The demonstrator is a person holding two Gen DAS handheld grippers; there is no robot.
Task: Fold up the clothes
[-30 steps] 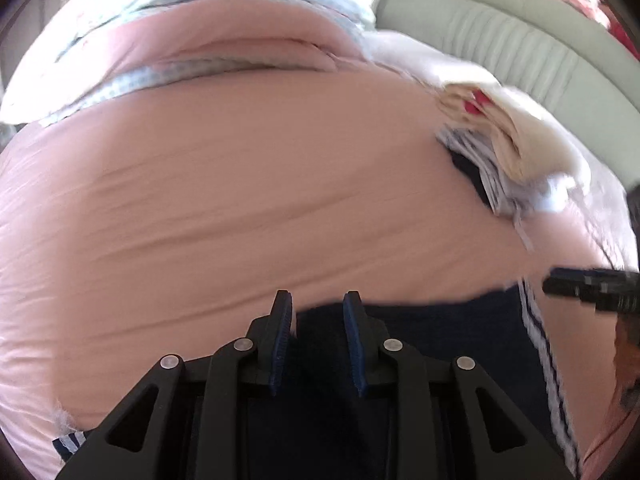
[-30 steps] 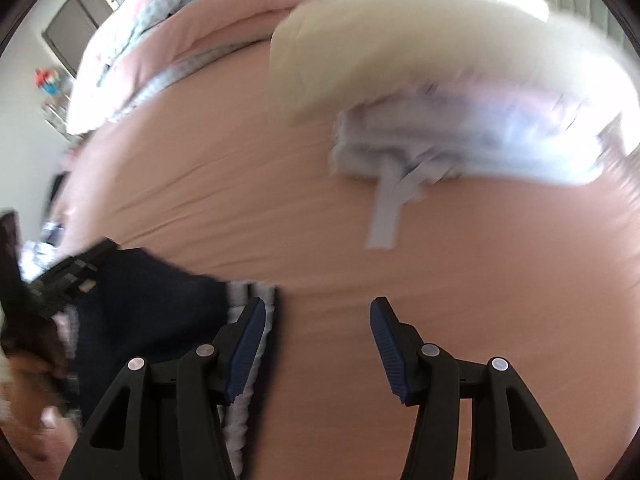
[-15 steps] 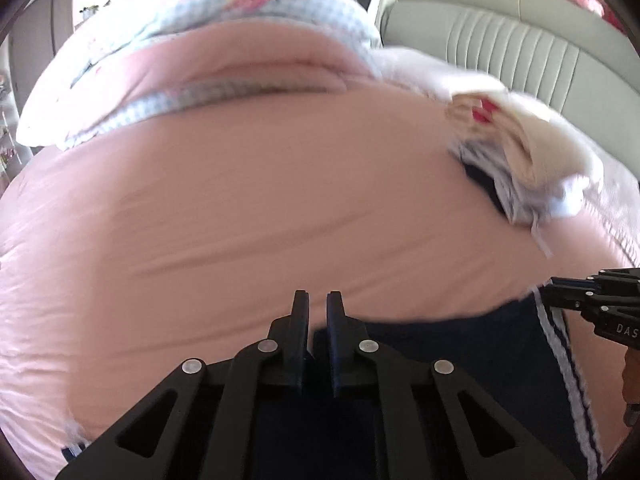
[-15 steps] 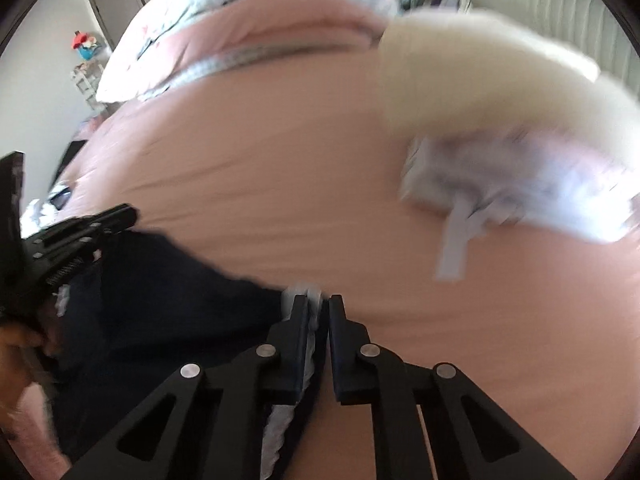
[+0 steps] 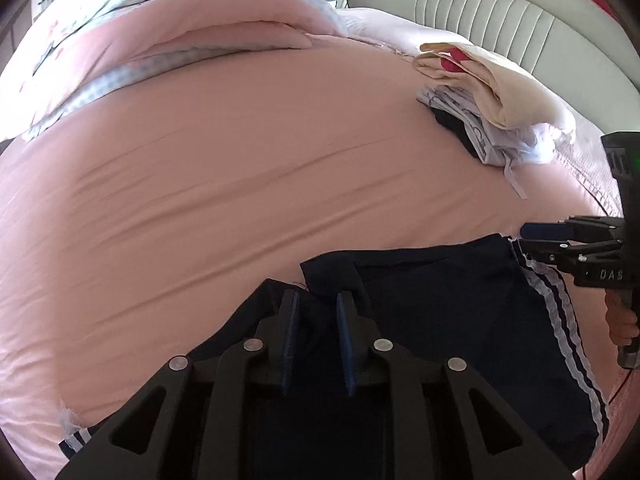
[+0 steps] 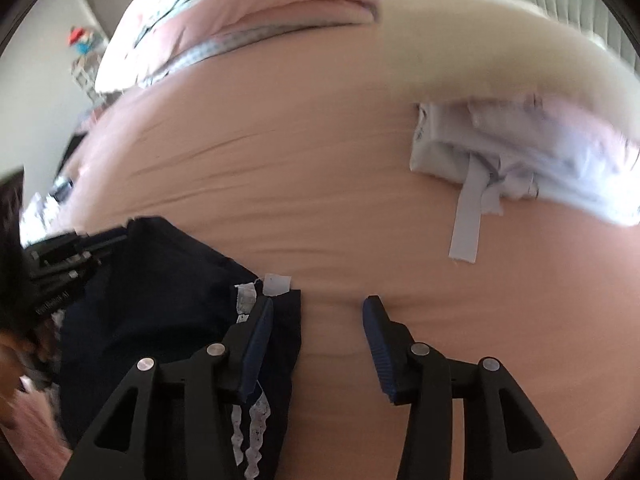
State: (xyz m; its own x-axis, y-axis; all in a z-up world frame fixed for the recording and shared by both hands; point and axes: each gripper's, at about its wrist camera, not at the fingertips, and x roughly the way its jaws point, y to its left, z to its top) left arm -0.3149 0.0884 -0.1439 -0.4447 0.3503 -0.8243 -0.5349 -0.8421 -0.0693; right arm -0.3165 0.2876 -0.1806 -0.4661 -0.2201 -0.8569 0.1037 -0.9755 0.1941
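A dark navy garment [image 5: 440, 300] with white lace stripes along one side [image 5: 560, 312] lies flat on the pink bed sheet [image 5: 240, 160]. My left gripper [image 5: 317, 312] hangs over its upper edge. Its jaws are opening; dark cloth lies in the gap below them and the pads do not press on it. My right gripper [image 6: 318, 316] is at the garment's lace corner [image 6: 246, 300], where a white label [image 6: 277, 283] shows. Its jaws are opening too, with the cloth edge beside the left finger [image 6: 258, 332] and bare sheet between them. Each view shows the other gripper [image 5: 536, 236] [image 6: 68, 256].
A stack of folded clothes [image 5: 492, 100] [image 6: 500, 152], cream piece on top, sits at the back right of the bed. A pink and blue checked duvet [image 5: 160, 20] is heaped at the back. A grey padded headboard [image 5: 500, 8] runs along the right. A hand [image 5: 622, 320] holds the right gripper.
Half a second ago both grippers were shut at the garment's top edge. Both now stand apart, and the garment lies on the sheet. The right gripper has shifted a little.
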